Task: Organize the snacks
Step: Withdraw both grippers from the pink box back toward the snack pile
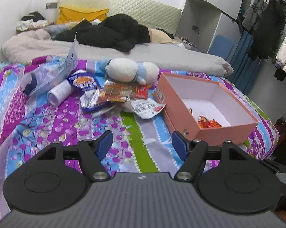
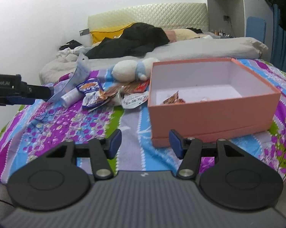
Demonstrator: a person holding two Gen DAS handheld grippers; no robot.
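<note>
A pile of snack packets lies on the patterned bedspread, with a blue and white packet and a white packet among them. The pile shows in the right wrist view too. A pink open box to the right holds a few orange-red wrapped snacks; it also shows in the right wrist view. My left gripper is open and empty, hovering over the bedspread short of the pile. My right gripper is open and empty, just before the box's near left corner.
A white and blue plush toy sits behind the pile. A clear plastic bag and a white tube lie at its left. Black clothes and a grey duvet lie farther back. A clothes rack stands to the right.
</note>
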